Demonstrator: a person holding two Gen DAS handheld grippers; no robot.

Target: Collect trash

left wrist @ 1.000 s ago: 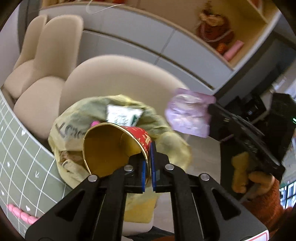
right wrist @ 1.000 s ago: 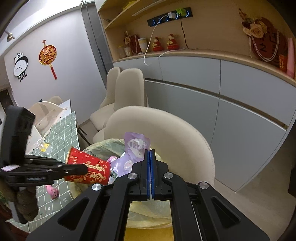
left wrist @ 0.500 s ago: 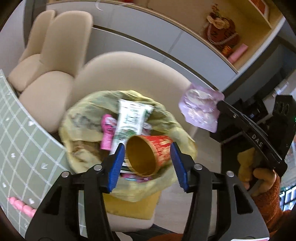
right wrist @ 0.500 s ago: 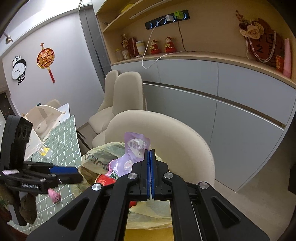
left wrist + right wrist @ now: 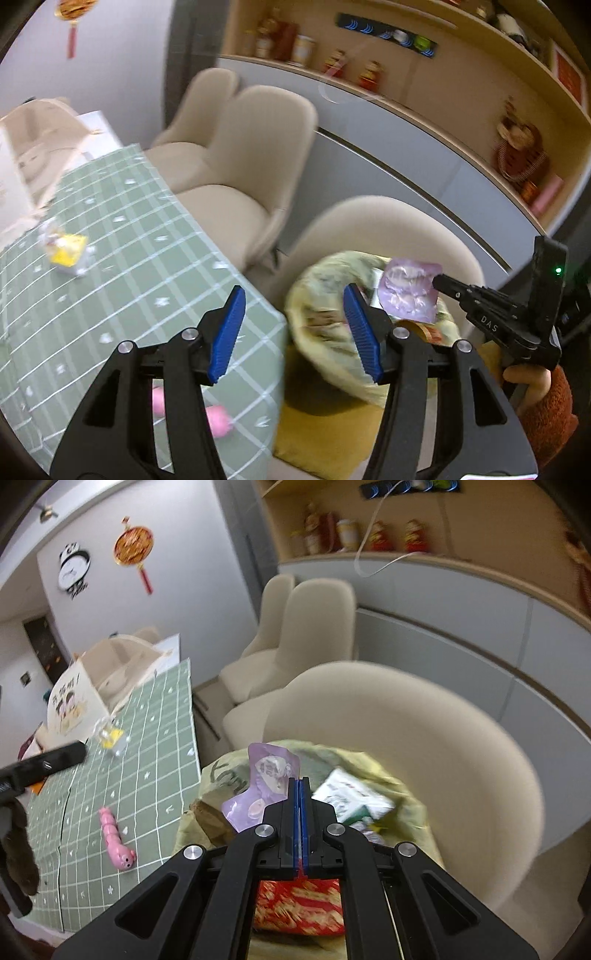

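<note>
A yellow trash bag (image 5: pixel 332 325) (image 5: pixel 402 797) sits open on a beige chair beside the table. My left gripper (image 5: pixel 295 332) is open and empty, held over the table edge left of the bag. My right gripper (image 5: pixel 300 786) is shut on a purple wrapper (image 5: pixel 264 779) and holds it over the bag's mouth; the wrapper also shows in the left wrist view (image 5: pixel 410 291). The red paper cup (image 5: pixel 299 904) lies in the bag, next to a white and green carton (image 5: pixel 351 797).
A green checked tablecloth (image 5: pixel 110 277) covers the table on the left. On it lie a pink toy (image 5: pixel 114 838), a yellow and clear wrapper (image 5: pixel 68 251) and a white paper bag (image 5: pixel 74 701). Further beige chairs (image 5: pixel 240 166) and grey cabinets stand behind.
My left gripper opened and dropped the red cup into the bag, then swung left toward the table. My right gripper stayed shut on the purple wrapper and moved over the bag.
</note>
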